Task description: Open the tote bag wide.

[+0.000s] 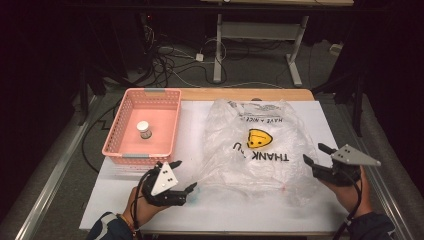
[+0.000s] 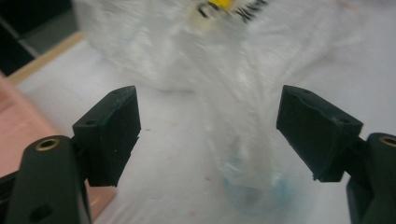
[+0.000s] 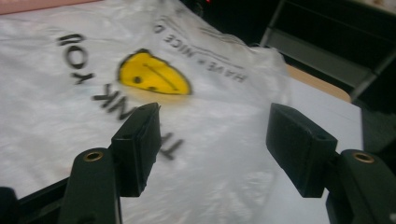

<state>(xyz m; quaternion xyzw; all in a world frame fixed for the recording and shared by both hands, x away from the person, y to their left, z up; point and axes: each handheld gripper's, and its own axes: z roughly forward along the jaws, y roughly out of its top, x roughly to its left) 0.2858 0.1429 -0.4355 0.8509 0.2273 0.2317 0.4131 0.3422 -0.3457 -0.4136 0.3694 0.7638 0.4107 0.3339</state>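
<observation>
**Two grippers at the near corners of a plastic bag**

A clear plastic bag (image 1: 257, 145) lies flat on a white table (image 1: 200, 210), printed with a yellow smiley face (image 1: 256, 138) and the words "THANK YOU". The left gripper (image 1: 184, 176) hovers at the bag's near left edge, its jaws spread apart with nothing between them. In the left gripper view, a thin strip of the bag (image 2: 243, 140) runs along the table under the gap between the jaws. The right gripper (image 1: 318, 154) sits at the bag's near right edge, jaws also apart and empty. To the left of the bag stands a pink basket (image 1: 125, 130) with a small white-capped bottle (image 1: 144, 129) upright inside it.
</observation>
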